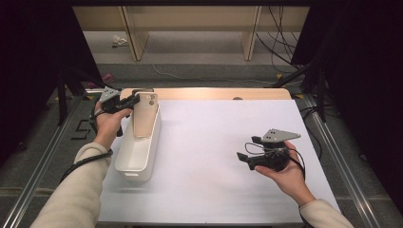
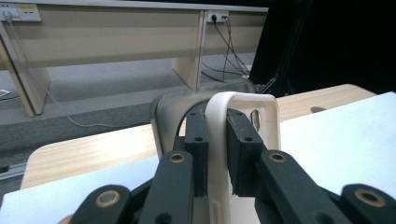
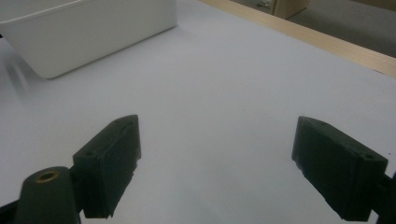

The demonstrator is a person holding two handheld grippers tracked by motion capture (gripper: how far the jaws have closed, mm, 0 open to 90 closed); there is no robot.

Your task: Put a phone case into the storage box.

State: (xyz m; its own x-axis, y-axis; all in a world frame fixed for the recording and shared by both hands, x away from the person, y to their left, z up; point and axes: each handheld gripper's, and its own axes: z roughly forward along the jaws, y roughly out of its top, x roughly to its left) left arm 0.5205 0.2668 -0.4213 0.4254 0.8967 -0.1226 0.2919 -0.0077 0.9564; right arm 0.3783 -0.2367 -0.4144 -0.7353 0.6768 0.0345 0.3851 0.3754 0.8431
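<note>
The jaws of the left gripper (image 2: 217,154) are pressed together on the thin edge of a cream phone case (image 2: 243,116), one pad on either side of its rim, so the case stands upright between them with its camera cut-out at the top. In the high view the left gripper (image 1: 124,102) holds that phone case (image 1: 145,114) over the far end of a white bin (image 1: 138,156), the case's lower part already inside the bin's walls; gripping it by the rim near the top likely keeps the pads clear of the bin while the case goes in. The bin sits lengthwise at the left edge of the white surface (image 1: 214,156), close to the left hand. The right gripper (image 1: 254,154) rests well apart on the right side, lying in an upturned hand, and its jaws stand wide open with nothing between them, just bare surface and a corner of the bin (image 3: 88,37) beyond. It seems to be idle, waiting out of the way.
</note>
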